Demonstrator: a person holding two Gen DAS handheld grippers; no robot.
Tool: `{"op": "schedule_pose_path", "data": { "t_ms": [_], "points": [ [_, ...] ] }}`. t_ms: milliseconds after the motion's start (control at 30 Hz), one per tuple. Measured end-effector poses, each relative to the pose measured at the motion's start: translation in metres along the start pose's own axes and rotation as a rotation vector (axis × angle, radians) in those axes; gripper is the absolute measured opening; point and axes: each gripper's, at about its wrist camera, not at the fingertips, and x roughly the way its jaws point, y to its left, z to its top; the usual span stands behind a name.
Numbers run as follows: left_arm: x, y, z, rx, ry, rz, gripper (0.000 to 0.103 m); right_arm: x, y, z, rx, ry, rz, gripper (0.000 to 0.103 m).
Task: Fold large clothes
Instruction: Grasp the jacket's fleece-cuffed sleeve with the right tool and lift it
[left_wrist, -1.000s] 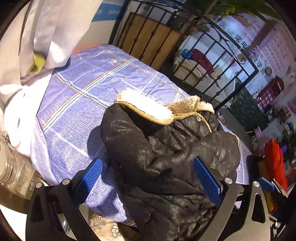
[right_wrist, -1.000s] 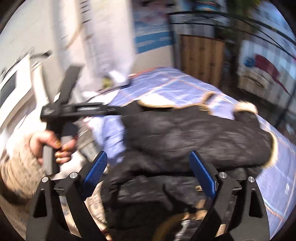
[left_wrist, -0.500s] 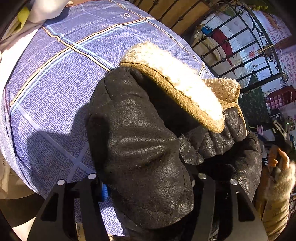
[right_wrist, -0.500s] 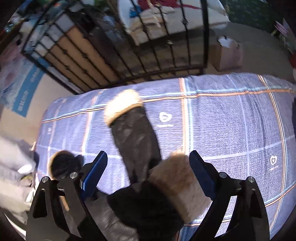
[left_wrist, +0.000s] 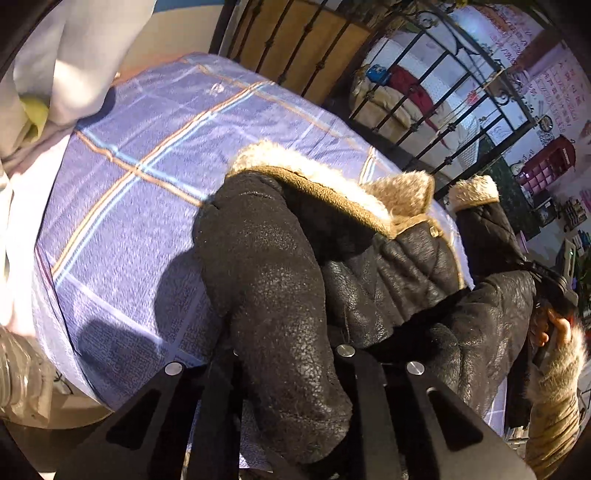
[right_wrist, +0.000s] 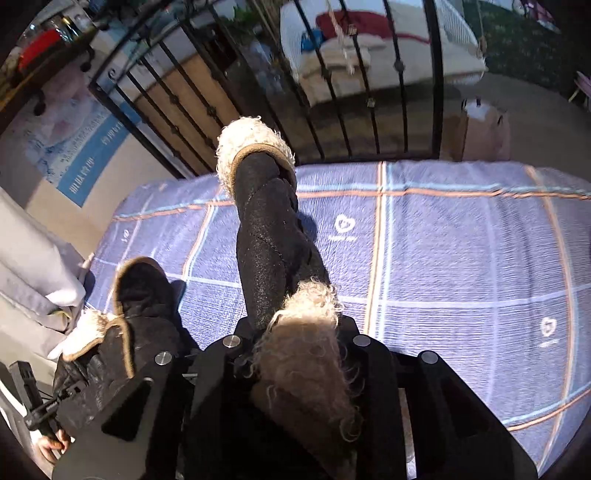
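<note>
A black quilted jacket (left_wrist: 369, 277) with tan fur trim lies crumpled on a blue checked bed sheet (left_wrist: 129, 221). My left gripper (left_wrist: 284, 369) is shut on a thick fold of its black fabric near the bed's front edge. In the right wrist view a sleeve of the jacket (right_wrist: 269, 229) stretches away across the sheet (right_wrist: 461, 258) to a fur cuff (right_wrist: 255, 144). The jaws of my right gripper (right_wrist: 295, 343) are closing, with a fur-trimmed edge (right_wrist: 306, 314) of the jacket pinched between them.
A black iron bedstead (left_wrist: 443, 110) (right_wrist: 332, 92) stands at the far edge of the bed. Pale grey cloth (left_wrist: 74, 55) (right_wrist: 29, 258) hangs at the left. A hand (left_wrist: 554, 332) in a fuzzy sleeve holds the other gripper. A cardboard box (right_wrist: 476, 133) sits on the floor beyond.
The left jaws closed on the jacket's black fold. The right gripper swung round to the jacket's other side, rolled, and its jaws came together on the fur edge.
</note>
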Motion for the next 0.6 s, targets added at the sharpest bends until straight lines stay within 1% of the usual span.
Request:
{"op": "schedule_pose_path", "data": {
  "t_ms": [33, 100, 133, 167, 233, 300, 333, 400, 433, 467, 500, 533, 567, 600],
  "points": [
    [-0.011, -0.009, 0.006, 0.031, -0.024, -0.015, 0.012, -0.031, -0.001, -0.006, 0.009, -0.045, 0.022, 0.024],
    [-0.03, -0.034, 0.027, 0.113, -0.069, -0.037, 0.012, -0.11, -0.011, -0.019, 0.027, -0.16, 0.061, 0.024],
    [-0.037, -0.049, 0.039, 0.152, -0.091, -0.059, 0.012, -0.142, -0.014, -0.029, 0.024, -0.202, 0.071, 0.024],
    [-0.043, -0.065, 0.051, 0.192, -0.112, -0.073, 0.012, -0.182, -0.016, -0.037, 0.009, -0.262, 0.067, 0.024],
    [-0.047, -0.098, 0.079, 0.25, -0.142, -0.1, 0.012, -0.234, -0.015, -0.05, -0.008, -0.356, 0.049, 0.023],
    [-0.054, -0.138, 0.11, 0.302, -0.187, -0.163, 0.012, -0.288, -0.012, -0.061, -0.011, -0.478, 0.041, 0.023],
    [-0.061, -0.161, 0.121, 0.343, -0.224, -0.18, 0.011, -0.31, -0.011, -0.066, -0.009, -0.529, 0.039, 0.023],
    [-0.082, -0.213, 0.136, 0.446, -0.316, -0.202, 0.011, -0.354, -0.019, -0.072, 0.034, -0.628, 0.056, 0.023],
    [-0.092, -0.233, 0.143, 0.477, -0.342, -0.236, 0.011, -0.37, -0.022, -0.076, 0.05, -0.672, 0.072, 0.023],
    [-0.101, -0.248, 0.153, 0.471, -0.344, -0.278, 0.011, -0.381, -0.023, -0.077, 0.052, -0.691, 0.078, 0.026],
    [-0.104, -0.257, 0.167, 0.424, -0.321, -0.331, 0.011, -0.387, -0.024, -0.077, 0.06, -0.683, 0.077, 0.032],
    [-0.101, -0.26, 0.178, 0.379, -0.291, -0.363, 0.011, -0.386, -0.025, -0.078, 0.083, -0.656, 0.062, 0.034],
    [-0.092, -0.26, 0.19, 0.334, -0.25, -0.379, 0.012, -0.377, -0.028, -0.077, 0.104, -0.61, 0.025, 0.04],
    [-0.08, -0.259, 0.196, 0.318, -0.215, -0.358, 0.017, -0.365, -0.029, -0.078, 0.105, -0.568, -0.021, 0.057]
  ]
}}
